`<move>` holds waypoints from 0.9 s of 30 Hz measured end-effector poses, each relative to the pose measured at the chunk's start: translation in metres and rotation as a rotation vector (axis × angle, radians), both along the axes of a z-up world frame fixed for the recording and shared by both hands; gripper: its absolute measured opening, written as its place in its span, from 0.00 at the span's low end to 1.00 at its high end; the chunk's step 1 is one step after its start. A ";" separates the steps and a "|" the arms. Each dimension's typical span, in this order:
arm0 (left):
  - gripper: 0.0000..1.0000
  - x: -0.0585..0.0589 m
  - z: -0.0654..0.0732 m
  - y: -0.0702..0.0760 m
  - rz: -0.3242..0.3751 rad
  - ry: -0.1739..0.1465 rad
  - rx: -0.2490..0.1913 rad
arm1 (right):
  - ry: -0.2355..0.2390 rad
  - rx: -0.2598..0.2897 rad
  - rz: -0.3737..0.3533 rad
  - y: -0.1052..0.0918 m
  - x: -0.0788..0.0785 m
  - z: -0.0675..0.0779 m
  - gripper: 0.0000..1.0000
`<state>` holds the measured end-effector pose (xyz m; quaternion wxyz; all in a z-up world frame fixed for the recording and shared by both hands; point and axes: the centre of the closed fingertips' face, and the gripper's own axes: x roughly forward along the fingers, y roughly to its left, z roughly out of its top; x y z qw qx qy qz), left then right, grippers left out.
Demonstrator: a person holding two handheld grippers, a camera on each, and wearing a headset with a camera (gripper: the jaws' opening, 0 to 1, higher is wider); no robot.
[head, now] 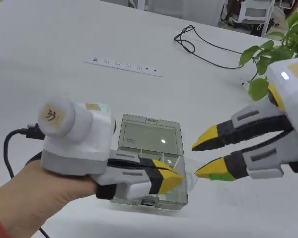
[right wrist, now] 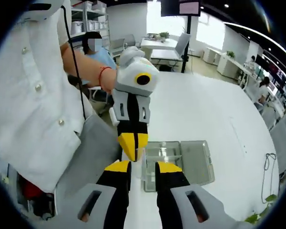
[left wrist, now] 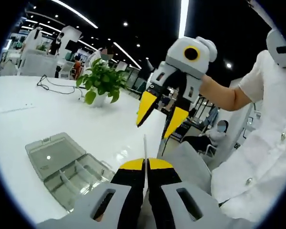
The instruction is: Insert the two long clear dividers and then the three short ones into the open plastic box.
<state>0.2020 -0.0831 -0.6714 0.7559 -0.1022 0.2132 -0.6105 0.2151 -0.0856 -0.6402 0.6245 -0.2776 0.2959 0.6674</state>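
Clear divider [left wrist: 145, 151] pinched in our left gripper's [head: 170, 179] closed jaws, sticking out past the tips | open plastic box [head: 150, 134] just below it on the white table [head: 64, 44], some dividers inside | our right gripper [head: 202, 159] gapes wide, empty, facing the left's tips

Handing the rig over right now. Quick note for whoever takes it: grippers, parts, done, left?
Left hand-held gripper: shut on a clear divider, held edge-on close by the box; long or short, can't tell.
Right hand-held gripper: open, empty, jaws pointed at the left one's tips.
Open plastic box: on the table, lid open, between and below the two grippers.
Done: some dividers already stand inside the box; count unclear.
Left: seat the held divider, then count what is in and add whatever of the two long and three short is missing.
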 end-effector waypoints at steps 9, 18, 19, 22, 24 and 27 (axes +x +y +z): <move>0.00 -0.016 0.000 0.001 -0.110 -0.160 0.021 | 0.175 0.020 0.085 0.005 -0.014 -0.001 0.13; 0.00 -0.018 0.004 0.001 -0.124 -0.189 0.004 | 0.233 -0.013 0.149 0.010 -0.029 -0.011 0.09; 0.00 -0.018 0.005 0.000 -0.124 -0.190 -0.001 | 0.233 -0.015 0.152 0.010 -0.029 -0.012 0.09; 0.00 -0.017 0.007 0.000 -0.120 -0.196 -0.006 | 0.232 -0.034 0.165 0.011 -0.034 -0.016 0.08; 0.00 -0.017 0.007 -0.001 -0.119 -0.196 -0.008 | 0.234 -0.038 0.169 0.012 -0.036 -0.017 0.07; 0.00 -0.018 0.007 -0.001 -0.121 -0.198 -0.010 | 0.228 -0.041 0.177 0.011 -0.034 -0.019 0.04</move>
